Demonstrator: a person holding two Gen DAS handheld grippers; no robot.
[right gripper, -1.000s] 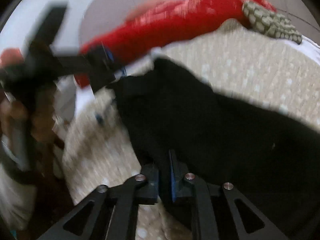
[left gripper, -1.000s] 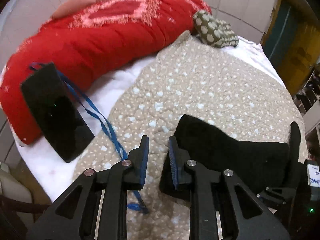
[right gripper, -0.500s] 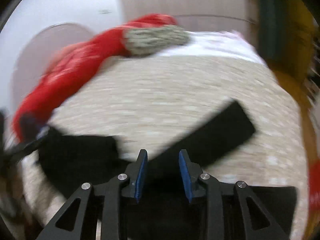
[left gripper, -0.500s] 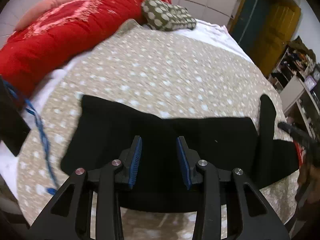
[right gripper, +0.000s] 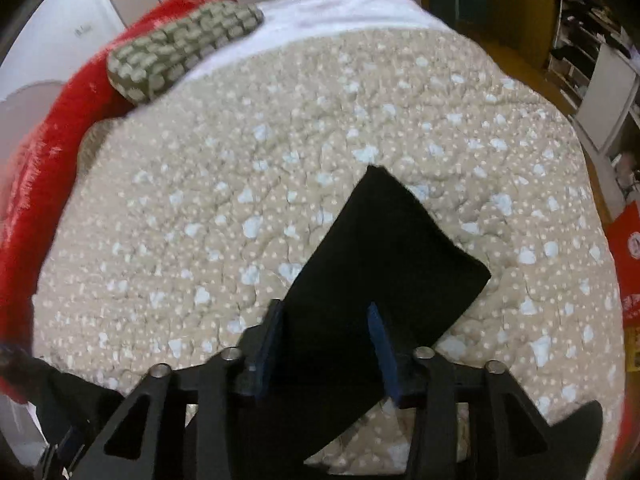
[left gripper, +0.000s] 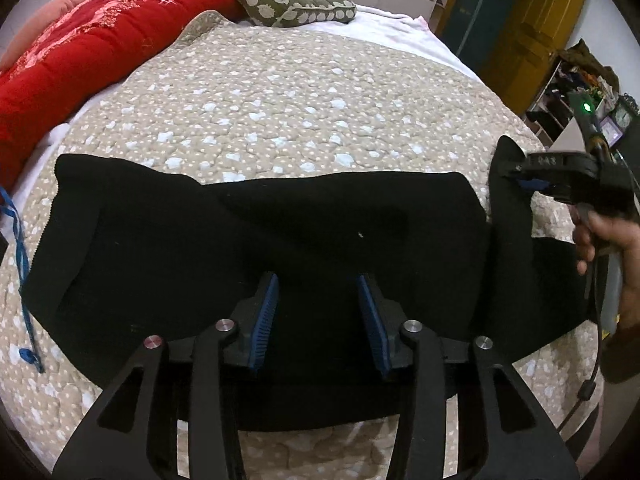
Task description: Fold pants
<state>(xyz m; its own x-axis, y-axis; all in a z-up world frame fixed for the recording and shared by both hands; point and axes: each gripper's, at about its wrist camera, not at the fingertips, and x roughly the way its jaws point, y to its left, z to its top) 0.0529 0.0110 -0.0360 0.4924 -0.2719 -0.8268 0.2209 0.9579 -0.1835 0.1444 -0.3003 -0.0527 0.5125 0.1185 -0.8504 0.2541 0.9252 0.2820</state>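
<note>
The black pants (left gripper: pixel 260 236) lie across a beige dotted quilt (left gripper: pixel 288 96) on the bed, folded lengthwise. My left gripper (left gripper: pixel 318 320) is open and empty, hovering over the middle of the pants. One black leg end (right gripper: pixel 384 252) lies angled on the quilt in the right wrist view. My right gripper (right gripper: pixel 326 344) is open above that leg end, holding nothing. It also shows in the left wrist view (left gripper: pixel 560 176), held by a hand at the right end of the pants.
A red blanket (left gripper: pixel 88 48) is bunched along the left side of the bed. An olive patterned cushion (left gripper: pixel 292 0) lies at the far end. A blue lanyard (left gripper: pixel 20 264) trails at the left edge. Shelves and a yellow door (left gripper: pixel 528 28) stand to the right.
Both grippers opened wider. The left moved right from the pants' left end to their middle. The right let go of the fabric and swung to the leg end.
</note>
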